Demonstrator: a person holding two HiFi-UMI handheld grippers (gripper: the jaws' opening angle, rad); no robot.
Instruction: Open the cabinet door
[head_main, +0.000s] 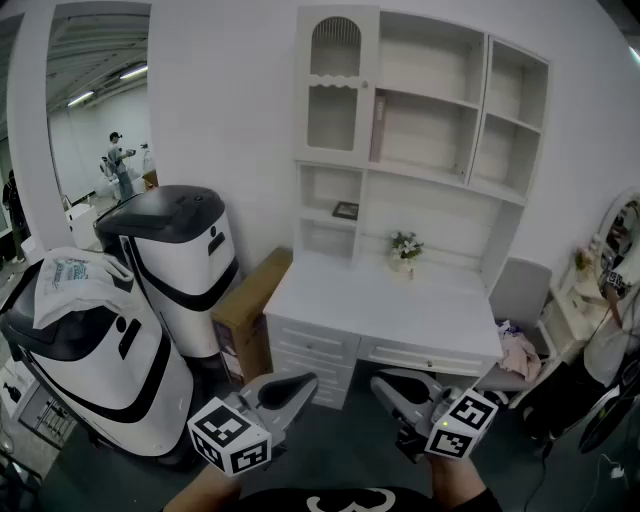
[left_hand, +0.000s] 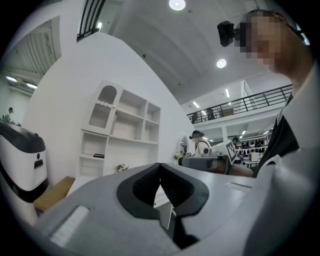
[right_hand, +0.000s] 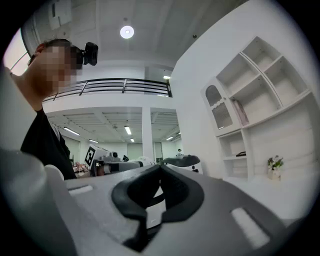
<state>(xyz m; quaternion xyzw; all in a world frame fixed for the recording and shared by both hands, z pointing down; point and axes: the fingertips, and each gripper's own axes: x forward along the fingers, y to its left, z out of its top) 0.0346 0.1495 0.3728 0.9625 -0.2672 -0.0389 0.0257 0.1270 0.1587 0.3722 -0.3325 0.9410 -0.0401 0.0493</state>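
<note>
The white hutch on the desk has one cabinet door (head_main: 335, 85) at its top left, with an arched pane; it is closed. The door also shows in the left gripper view (left_hand: 104, 107) and in the right gripper view (right_hand: 216, 107). Both grippers hang low in front of my body, well short of the desk and far below the door. My left gripper (head_main: 297, 384) has its jaws shut, tips touching (left_hand: 160, 164), with nothing between them. My right gripper (head_main: 386, 386) is also shut and empty (right_hand: 160, 165). The two point inward, towards each other.
A white desk (head_main: 340, 305) with drawers stands under the hutch and carries a small flower pot (head_main: 405, 248). Two white-and-black machines (head_main: 185, 265) (head_main: 95, 375) and a cardboard box (head_main: 250, 315) stand to the left. A grey chair (head_main: 520, 295) and a person (head_main: 620, 330) are on the right.
</note>
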